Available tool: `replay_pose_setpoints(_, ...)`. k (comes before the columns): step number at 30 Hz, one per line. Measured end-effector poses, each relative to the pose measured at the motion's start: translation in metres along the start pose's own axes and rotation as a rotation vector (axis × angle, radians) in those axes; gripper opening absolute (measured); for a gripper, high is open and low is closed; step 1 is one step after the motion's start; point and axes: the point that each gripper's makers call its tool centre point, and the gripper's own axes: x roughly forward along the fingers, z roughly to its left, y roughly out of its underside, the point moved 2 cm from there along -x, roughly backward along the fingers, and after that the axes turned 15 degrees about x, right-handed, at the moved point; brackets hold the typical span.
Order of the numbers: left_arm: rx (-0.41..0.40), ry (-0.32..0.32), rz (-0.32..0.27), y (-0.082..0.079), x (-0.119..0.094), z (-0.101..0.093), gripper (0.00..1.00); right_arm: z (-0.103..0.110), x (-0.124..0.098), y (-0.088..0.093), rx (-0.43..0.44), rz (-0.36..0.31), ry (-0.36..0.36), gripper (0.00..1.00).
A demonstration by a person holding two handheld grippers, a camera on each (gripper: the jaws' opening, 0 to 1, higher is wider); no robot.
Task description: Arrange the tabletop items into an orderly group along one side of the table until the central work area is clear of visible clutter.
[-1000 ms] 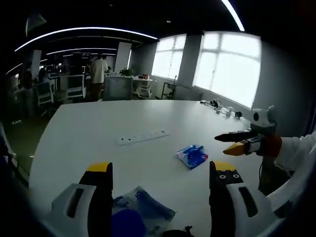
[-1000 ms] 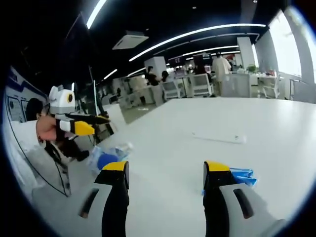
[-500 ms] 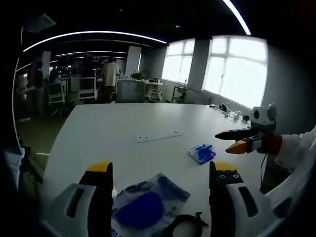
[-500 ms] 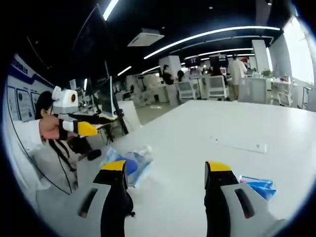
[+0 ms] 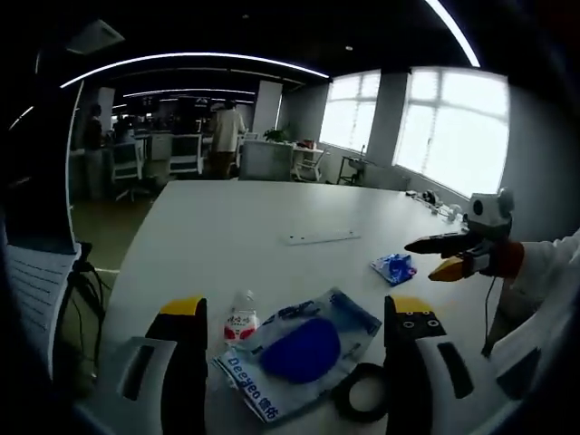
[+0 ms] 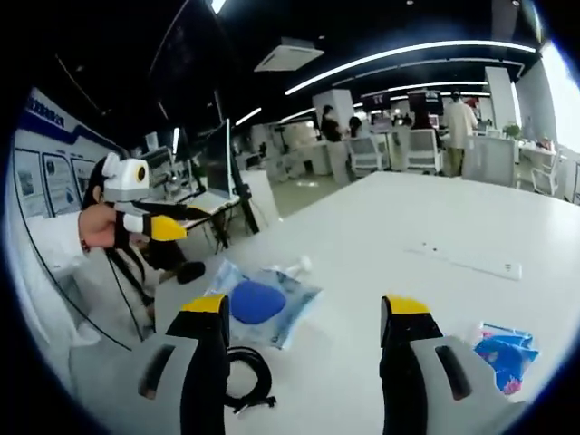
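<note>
things spread out on the white table

i hold a gripper in each hand above the table [image 5: 208, 227]. my left gripper [image 5: 294, 313] has its jaws wide apart with nothing between them. my right gripper [image 6: 304, 313] is spread wide too, and it holds nothing. i think i keep both up and apart so i can see everything before i pick.

just in front of my left gripper lies a clear bag with a blue thing inside [image 5: 304, 349]. a small bottle [image 5: 240, 319] lies right beside it, and a black ring of cable [image 5: 367, 403] sits at its near corner. these three make a little pile at the table edge close to me.

a small blue packet [image 5: 393, 266] lies apart from the pile, nearer my right gripper. in the right gripper view the packet [image 6: 506, 349] is just past the right jaw. a long white power strip [image 5: 322, 237] lies farther off, toward the middle of the table.

i think the packet and the strip need to join the pile at the edge.
</note>
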Motion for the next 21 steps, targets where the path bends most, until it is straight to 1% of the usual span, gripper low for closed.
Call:
replay_pose_setpoints(6, -0.026, -0.016, 0.020, 0.018, -0.004, 0.008, 0.81, 0.006, 0.016, 0.018, 0.015, 0.050, -0.021, 0.65)
replay_pose_setpoints(11, -0.042, -0.026, 0.035, 0.030, -0.004, 0.016, 0.80, 0.008, 0.026, 0.028, 0.019, 0.080, -0.023, 0.63)
replay_pose_setpoints(13, -0.046, -0.028, 0.042, 0.038, -0.003, 0.020, 0.80, 0.008, 0.030, 0.032, 0.016, 0.079, -0.021, 0.61)
replay_pose_setpoints(15, -0.053, -0.029, 0.053, 0.045, -0.001, 0.024, 0.79, 0.007, 0.034, 0.037, 0.013, 0.096, -0.015, 0.59)
replay_pose_setpoints(21, -0.074, -0.031, 0.077, 0.062, 0.005, 0.033, 0.76, 0.006, 0.044, 0.050, 0.022, 0.124, -0.016, 0.56)
